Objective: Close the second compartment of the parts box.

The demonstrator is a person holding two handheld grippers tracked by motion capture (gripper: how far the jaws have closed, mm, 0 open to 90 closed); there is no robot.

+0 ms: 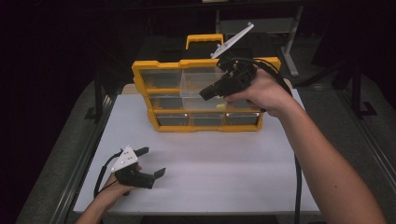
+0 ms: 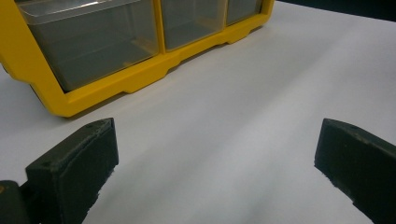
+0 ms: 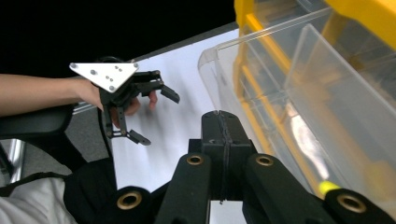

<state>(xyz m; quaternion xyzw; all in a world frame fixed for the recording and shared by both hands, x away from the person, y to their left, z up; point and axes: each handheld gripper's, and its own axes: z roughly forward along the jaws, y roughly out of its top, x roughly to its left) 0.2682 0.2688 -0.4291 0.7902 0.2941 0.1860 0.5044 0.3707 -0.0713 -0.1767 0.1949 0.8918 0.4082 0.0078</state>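
A yellow organizer [image 1: 163,126] with clear drawers stands at the back of the white table [image 1: 210,163]. Its large clear middle drawer [image 1: 194,86] sticks out toward me. My right gripper [image 1: 204,93] hovers in front of that drawer with its jaws shut and nothing between them. In the right gripper view the shut gripper [image 3: 221,123] lies beside the clear drawer's wall [image 3: 327,93], and a small yellow piece [image 3: 327,187] shows low in the drawer. My left gripper [image 1: 153,161] rests open at the table's front left. In its own view the open gripper [image 2: 219,149] faces the organizer's bottom drawers [image 2: 93,46].
A yellow carry handle [image 1: 204,39] tops the organizer. The right gripper's cable [image 1: 297,186] hangs along the forearm to the table's front edge. A metal rail [image 1: 84,154] runs along the table's left side. White tabletop lies between the left gripper and the organizer.
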